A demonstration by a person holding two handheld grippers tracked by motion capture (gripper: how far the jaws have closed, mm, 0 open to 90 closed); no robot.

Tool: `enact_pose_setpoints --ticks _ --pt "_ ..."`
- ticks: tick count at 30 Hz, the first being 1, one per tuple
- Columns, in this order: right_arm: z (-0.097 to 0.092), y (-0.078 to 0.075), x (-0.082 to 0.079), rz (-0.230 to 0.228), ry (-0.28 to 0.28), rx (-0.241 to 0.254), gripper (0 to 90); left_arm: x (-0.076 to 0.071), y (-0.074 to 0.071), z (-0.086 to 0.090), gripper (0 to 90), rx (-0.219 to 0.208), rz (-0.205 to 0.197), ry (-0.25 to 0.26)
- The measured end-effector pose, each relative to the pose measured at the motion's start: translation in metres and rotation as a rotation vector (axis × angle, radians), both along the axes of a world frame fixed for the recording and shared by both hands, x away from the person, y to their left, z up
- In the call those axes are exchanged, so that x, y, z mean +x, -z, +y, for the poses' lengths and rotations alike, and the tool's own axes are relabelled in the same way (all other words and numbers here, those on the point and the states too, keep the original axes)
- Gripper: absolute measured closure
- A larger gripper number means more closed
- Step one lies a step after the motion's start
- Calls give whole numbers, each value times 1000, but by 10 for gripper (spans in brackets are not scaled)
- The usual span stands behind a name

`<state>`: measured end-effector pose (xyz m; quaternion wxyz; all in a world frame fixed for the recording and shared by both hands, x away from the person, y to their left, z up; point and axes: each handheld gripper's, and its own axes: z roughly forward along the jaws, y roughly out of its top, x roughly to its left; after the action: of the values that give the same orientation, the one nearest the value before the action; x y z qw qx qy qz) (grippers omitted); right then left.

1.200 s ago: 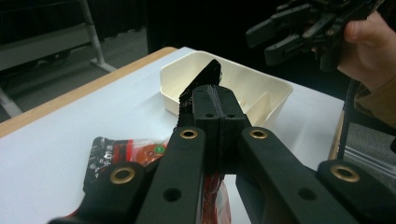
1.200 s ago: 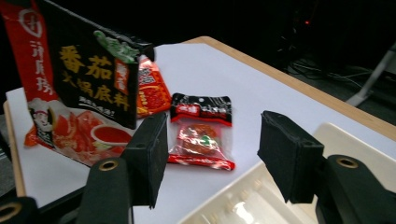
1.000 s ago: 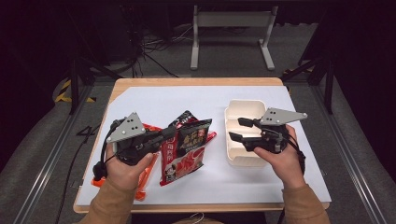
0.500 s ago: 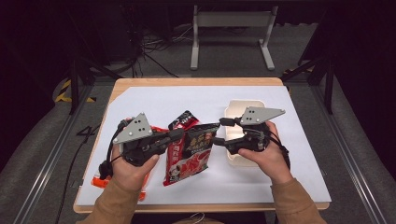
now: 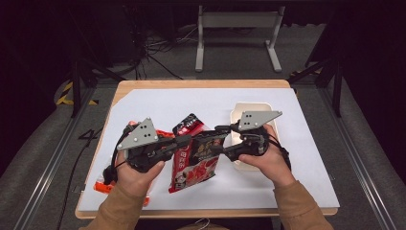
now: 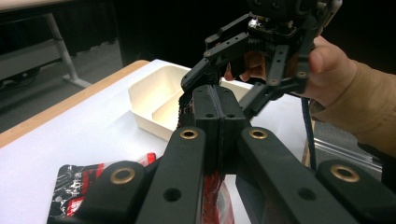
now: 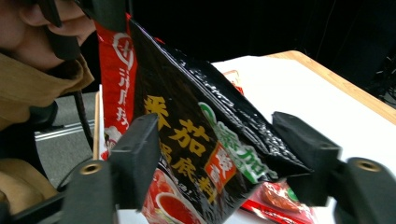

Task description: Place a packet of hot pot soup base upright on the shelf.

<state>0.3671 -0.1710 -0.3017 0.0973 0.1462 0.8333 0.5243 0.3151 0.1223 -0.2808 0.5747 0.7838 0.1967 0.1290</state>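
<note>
— Two hand-held grippers on one packet?
— The left hand-held gripper (image 5: 184, 141) pinches the red-and-black sauce packet (image 5: 194, 155), lifted just beside the white tray (image 5: 249, 108). The right hand-held gripper (image 5: 216, 139), spread and just closing, straddles its edge without pressing.

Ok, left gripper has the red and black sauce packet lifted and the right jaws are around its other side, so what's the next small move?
Probably close the right gripper on the packet. The left gripper is shut on one edge, while the right jaws straddle the opposite side with gaps showing, so it isn't gripped there yet.
</note>
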Motion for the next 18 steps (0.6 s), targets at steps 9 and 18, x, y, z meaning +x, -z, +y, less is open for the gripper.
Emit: enact_pose_setpoints --ticks 9,18 --pt "-7 -3 0 -9 22 -25 730 2 1 3 900 -22 4 8" --pt "-5 -10 -5 -43 28 -56 799 3 2 9 895 -30 1 13"
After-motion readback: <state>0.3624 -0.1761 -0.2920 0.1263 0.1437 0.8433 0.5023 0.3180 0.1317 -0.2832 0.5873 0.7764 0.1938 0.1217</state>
